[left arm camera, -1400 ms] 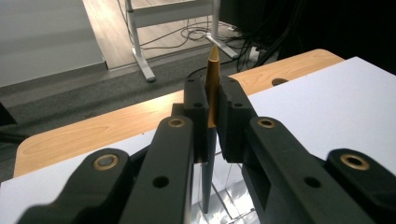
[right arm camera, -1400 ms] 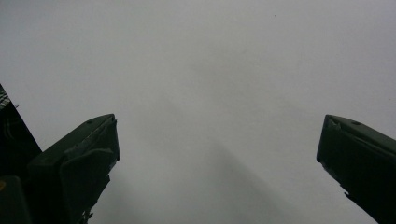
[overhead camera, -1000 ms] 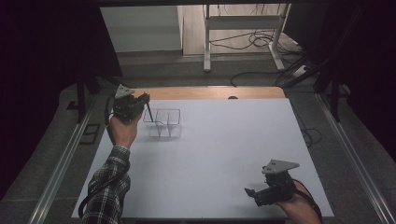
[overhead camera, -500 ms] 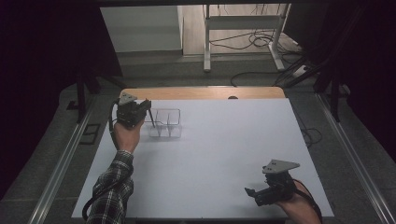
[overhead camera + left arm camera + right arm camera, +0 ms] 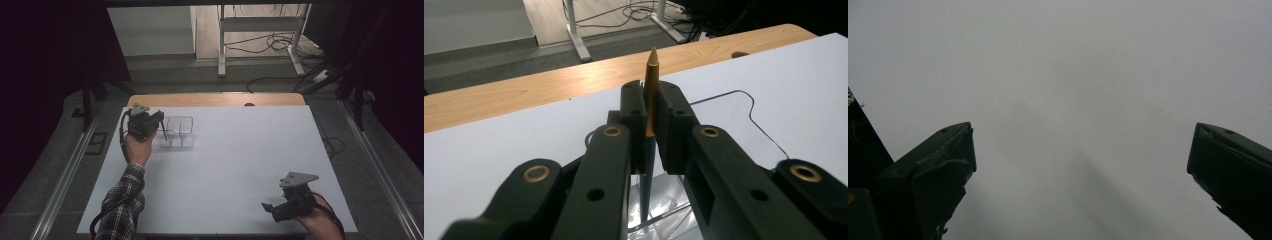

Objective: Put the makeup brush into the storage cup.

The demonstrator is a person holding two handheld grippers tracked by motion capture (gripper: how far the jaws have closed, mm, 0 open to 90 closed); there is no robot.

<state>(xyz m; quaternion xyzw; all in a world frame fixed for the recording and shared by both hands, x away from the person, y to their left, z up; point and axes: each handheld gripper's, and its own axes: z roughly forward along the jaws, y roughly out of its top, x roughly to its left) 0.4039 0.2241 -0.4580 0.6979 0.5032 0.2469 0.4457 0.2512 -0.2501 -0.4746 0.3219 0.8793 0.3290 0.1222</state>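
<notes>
Presently the left gripper (image 5: 161,121) sits at the far left of the white surface (image 5: 240,165), its jaws pinching a slim dark pen (image 5: 650,100) with a gold tip, held upright; its lower end hangs over the left part of a clear plastic two-compartment tray (image 5: 179,132), whether touching it I cannot tell. Right gripper (image 5: 270,210) rests near the front right corner, well apart from the tray, jaws spread wide with nothing between them.
</notes>
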